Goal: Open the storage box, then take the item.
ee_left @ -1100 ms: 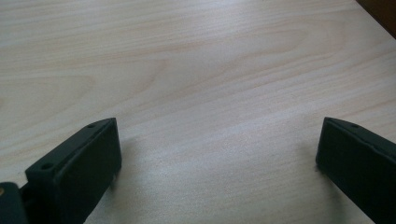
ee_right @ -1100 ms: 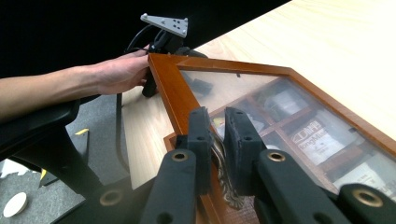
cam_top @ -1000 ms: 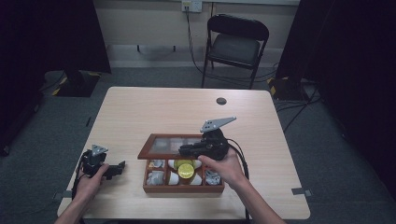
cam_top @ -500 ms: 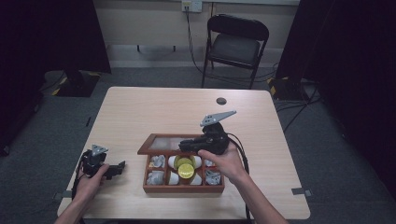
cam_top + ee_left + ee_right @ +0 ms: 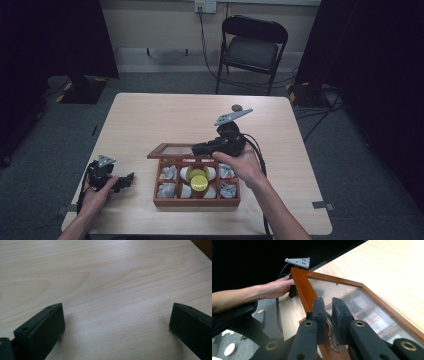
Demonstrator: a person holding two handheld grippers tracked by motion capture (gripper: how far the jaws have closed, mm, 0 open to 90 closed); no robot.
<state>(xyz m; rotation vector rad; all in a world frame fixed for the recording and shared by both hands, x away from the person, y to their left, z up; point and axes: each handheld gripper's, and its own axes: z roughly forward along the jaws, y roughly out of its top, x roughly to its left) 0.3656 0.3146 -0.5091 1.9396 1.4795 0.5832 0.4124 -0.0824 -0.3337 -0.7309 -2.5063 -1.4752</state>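
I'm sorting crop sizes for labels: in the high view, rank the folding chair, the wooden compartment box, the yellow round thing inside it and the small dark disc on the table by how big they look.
1. Black folding chair, though it stands farthest away.
2. Brown wooden compartment box with its glass lid.
3. Yellow round object in the box.
4. Small dark disc on the light wooden table.

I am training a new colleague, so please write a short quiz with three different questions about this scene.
1. True or false: the right gripper is clamped on the lid of the wooden box.
2. The left gripper is: A) open over bare table; B) holding a yellow cup; C) inside the box.
3. Fill in: the lid's panel is ____.

Key: 1 true; 2 A; 3 glass (see-through).
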